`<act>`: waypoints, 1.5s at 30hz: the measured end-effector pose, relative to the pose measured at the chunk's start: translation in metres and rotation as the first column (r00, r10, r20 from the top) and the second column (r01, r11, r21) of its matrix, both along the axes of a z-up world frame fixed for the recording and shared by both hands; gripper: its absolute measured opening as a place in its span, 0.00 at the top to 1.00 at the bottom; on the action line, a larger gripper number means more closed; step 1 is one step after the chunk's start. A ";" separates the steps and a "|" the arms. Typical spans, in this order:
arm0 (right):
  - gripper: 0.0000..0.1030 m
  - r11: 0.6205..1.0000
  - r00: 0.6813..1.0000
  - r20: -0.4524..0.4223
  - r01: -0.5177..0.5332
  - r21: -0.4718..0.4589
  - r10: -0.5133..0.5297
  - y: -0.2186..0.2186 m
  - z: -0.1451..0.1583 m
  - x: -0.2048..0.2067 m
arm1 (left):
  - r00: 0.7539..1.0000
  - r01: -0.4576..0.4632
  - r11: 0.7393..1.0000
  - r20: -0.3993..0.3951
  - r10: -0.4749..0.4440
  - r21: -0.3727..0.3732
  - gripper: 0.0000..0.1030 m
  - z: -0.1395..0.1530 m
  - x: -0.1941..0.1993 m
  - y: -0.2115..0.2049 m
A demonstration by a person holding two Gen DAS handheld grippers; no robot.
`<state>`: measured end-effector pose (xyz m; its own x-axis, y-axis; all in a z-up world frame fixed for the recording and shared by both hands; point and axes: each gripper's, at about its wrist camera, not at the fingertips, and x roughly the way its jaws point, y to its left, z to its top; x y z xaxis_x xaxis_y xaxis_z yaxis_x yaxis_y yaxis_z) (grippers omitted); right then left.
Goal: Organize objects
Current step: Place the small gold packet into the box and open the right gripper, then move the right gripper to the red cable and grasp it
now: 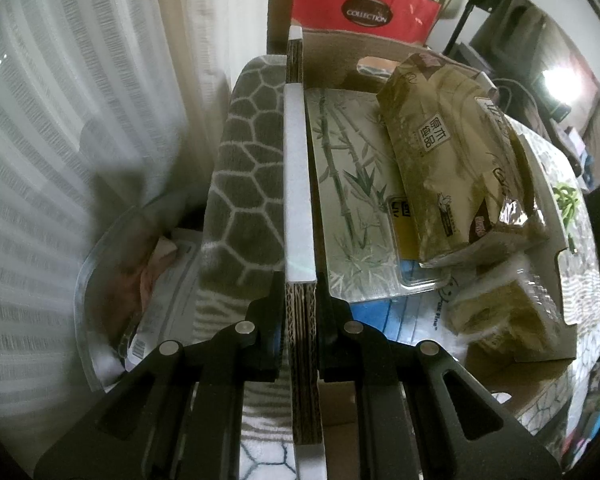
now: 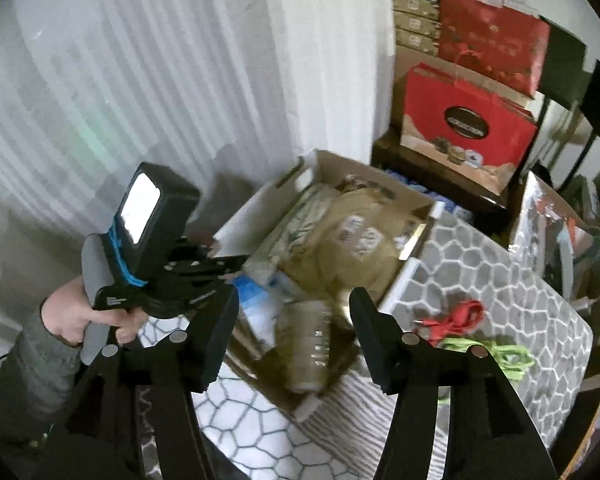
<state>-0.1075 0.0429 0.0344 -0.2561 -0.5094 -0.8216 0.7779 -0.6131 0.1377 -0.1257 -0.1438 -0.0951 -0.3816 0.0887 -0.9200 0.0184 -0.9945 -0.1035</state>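
Observation:
My left gripper (image 1: 298,320) is shut on the left wall of a cardboard box (image 1: 298,184), pinching its corrugated, white-taped edge. The box holds brown tissue packs (image 1: 456,160), a bamboo-print pack (image 1: 352,184) and a clear-wrapped bundle (image 1: 504,312). In the right wrist view the same box (image 2: 404,196) sits on the honeycomb cloth, and the left gripper (image 2: 224,264) grips its near-left wall, held by a hand. My right gripper (image 2: 292,332) is open and empty, hovering above the box's near corner.
A grey honeycomb tablecloth (image 2: 500,272) covers the table; red (image 2: 460,316) and green (image 2: 496,352) cords lie on it at right. Red gift bags (image 2: 468,132) stand behind. A curtain (image 2: 140,80) hangs at left. A clear bin (image 1: 112,280) sits left of the box.

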 end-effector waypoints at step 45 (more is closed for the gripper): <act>0.56 0.884 0.864 0.207 0.421 0.203 -0.459 0.078 -0.121 -0.145 | 1.000 0.012 0.999 -0.011 -0.012 -0.033 0.89 0.002 0.003 0.006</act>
<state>-0.2527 0.1209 -0.0861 -0.2082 -0.2601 -0.9429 0.3762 -0.9111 0.1682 -0.1224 -0.1382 -0.0934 -0.3914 0.0631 -0.9180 0.0057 -0.9975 -0.0710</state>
